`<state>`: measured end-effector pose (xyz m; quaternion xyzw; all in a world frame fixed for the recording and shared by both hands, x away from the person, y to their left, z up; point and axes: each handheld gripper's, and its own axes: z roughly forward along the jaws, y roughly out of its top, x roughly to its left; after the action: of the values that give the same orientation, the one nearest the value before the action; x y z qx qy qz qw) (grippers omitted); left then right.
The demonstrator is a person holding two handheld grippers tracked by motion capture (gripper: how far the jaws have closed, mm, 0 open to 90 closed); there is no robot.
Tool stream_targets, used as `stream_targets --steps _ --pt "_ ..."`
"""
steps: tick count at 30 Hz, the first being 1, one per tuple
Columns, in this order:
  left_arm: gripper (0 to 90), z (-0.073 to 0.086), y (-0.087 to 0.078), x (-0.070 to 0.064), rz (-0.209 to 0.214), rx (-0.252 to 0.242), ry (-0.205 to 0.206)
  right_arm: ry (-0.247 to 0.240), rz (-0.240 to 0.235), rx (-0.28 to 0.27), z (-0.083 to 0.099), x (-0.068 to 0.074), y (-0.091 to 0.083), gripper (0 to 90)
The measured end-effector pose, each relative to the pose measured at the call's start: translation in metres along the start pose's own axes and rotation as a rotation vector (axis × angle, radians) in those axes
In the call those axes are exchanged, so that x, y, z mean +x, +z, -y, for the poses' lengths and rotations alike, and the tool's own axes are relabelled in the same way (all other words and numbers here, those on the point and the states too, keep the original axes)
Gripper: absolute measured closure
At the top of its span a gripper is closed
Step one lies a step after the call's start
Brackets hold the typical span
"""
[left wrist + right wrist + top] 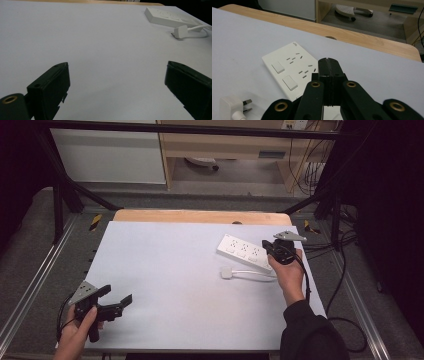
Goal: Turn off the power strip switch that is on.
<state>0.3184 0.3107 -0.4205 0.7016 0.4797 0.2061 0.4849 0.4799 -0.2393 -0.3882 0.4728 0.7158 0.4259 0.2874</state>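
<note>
Right tongs point(328, 62) clenched empty above the flat white plastic power strip point(289, 68): probably rigid, light, slippery; best gripped across its long edges. Left tongs point(116, 82) released.

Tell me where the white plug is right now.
In the high view, the white plug lies on the right half of the table, just in front of the white power strip and left of the right gripper.

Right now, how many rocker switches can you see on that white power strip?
2. Both sit on the power strip in the right gripper view: one switch farther back, one switch nearer, beside the shut right gripper. Its jaws cover part of the strip, so more may be hidden.
</note>
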Motion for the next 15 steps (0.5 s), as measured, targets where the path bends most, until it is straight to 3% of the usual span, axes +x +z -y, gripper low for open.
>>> stream_targets --steps 15 --pt "6.0 0.000 0.000 0.000 -0.005 0.002 0.001 0.007 -0.015 0.031 0.005 0.005 0.015 90.0"
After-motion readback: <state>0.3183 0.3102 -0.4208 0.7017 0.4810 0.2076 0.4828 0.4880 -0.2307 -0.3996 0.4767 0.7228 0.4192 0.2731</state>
